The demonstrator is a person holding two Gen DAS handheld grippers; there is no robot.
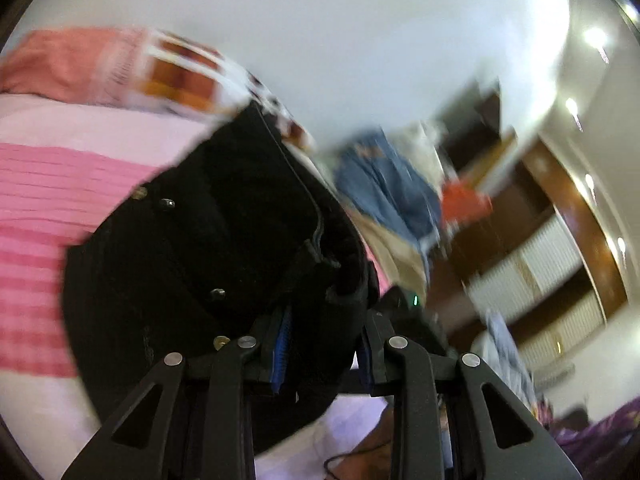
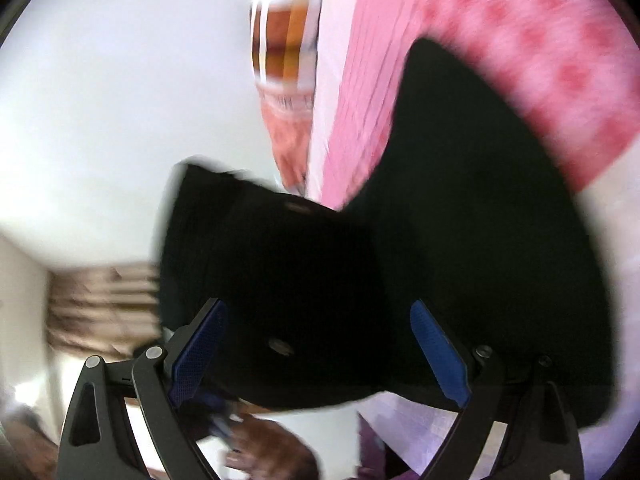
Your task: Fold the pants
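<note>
Black pants (image 1: 208, 248) with metal rivets hang lifted above a pink patterned bedsheet (image 1: 48, 216). My left gripper (image 1: 322, 344) is shut on the pants' waistband, with the cloth bunched between its blue pads (image 1: 282, 344). In the right wrist view the pants (image 2: 460, 220) spread dark across the middle, over the pink sheet (image 2: 540, 60). My right gripper (image 2: 316, 344) is open, its blue pads (image 2: 438, 352) wide apart with the cloth lying in front of and between them, not pinched. Both views are motion-blurred.
A checked orange-and-white pillow (image 1: 180, 76) and an orange cloth (image 1: 68, 60) lie at the bed's far end. Blue jeans and other clothes (image 1: 384, 184) are piled to the right, before wooden cupboards (image 1: 552, 248). A white wall (image 2: 120, 100) is behind.
</note>
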